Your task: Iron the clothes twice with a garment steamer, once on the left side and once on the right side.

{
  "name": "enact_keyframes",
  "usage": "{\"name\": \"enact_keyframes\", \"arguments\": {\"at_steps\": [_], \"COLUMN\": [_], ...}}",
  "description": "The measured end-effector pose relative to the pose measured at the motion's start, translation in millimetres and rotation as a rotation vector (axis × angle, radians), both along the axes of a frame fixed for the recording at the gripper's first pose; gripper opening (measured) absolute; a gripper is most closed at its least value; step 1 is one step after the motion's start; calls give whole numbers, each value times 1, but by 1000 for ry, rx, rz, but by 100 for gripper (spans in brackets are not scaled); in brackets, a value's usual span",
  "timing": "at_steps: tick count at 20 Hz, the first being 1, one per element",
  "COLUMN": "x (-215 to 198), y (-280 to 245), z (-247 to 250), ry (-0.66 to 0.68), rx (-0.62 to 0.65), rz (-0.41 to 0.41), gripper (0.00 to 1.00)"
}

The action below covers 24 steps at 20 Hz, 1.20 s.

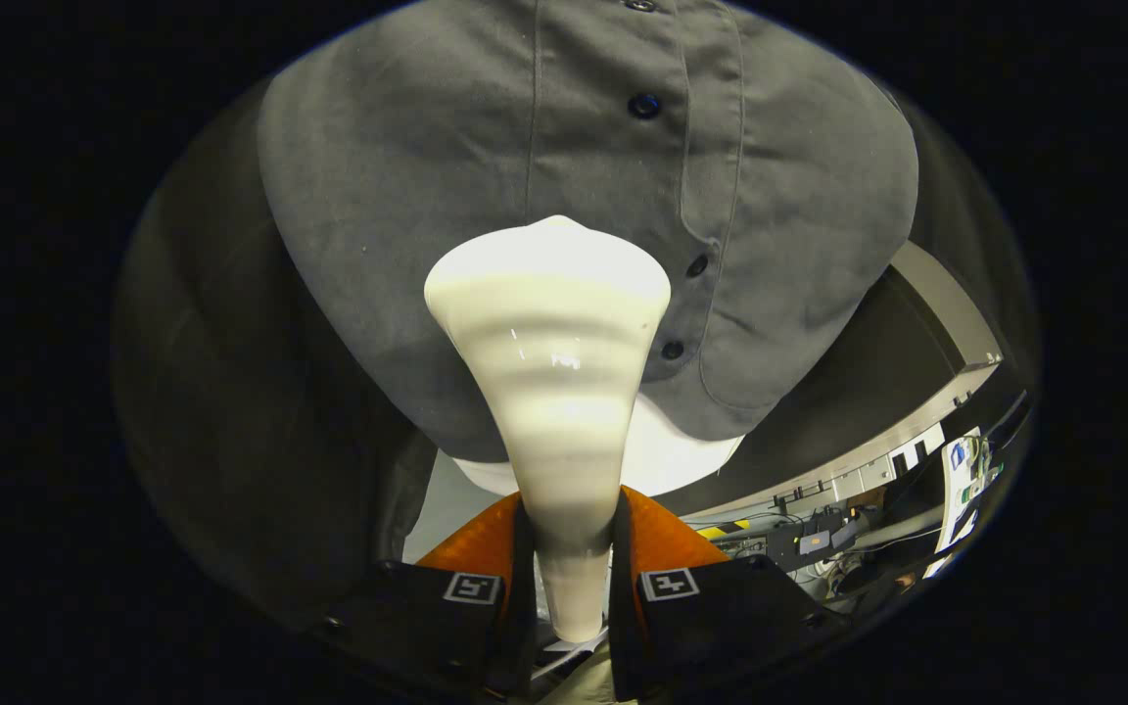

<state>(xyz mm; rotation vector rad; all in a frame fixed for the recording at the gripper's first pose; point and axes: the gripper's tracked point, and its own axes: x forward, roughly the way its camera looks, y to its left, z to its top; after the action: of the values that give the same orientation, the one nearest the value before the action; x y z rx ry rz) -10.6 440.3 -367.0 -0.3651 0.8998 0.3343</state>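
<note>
Between the two fingers of the gripper (568,548) sits the narrow handle of the garment steamer (554,362); both fingers press against it from either side, so the tool is clamped on the handle. Each finger carries a small square marker tag on its upper face. Steamer body is cream-white with a ribbed, stepped profile, widening from the slim handle up into a broad flared head. Head points forward, away from the fingers, toward the grey shirt (486,196) just beyond it; whether the head touches the cloth cannot be told from this angle. Shirt hangs upright, with its button placket (691,186) running down just to the right of the steamer head; three dark buttons show along it, with a fourth partly seen at the top. Steamer head lies over the shirt panel left of the placket. Below the shirt hem a white rounded form (681,455) shows, partly hidden by the steamer. Dark cloth wall (231,411) stands behind the shirt. Far right, beyond the shirt, a cluttered bench with cables and equipment (819,539), too small to identify.
</note>
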Motion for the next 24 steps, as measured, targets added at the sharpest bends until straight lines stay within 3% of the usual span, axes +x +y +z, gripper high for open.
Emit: {"name": "enact_keyframes", "arguments": {"at_steps": [4,8,16,24], "x": [-10,-21,-16,13], "y": [-12,-34,-105,-186], "z": [-15,1,132,263], "ry": [14,-9,-204,-389], "rx": [10,57,183,301], "rz": [-28,-76,-177,-188], "gripper": [39,38,38,38]}}
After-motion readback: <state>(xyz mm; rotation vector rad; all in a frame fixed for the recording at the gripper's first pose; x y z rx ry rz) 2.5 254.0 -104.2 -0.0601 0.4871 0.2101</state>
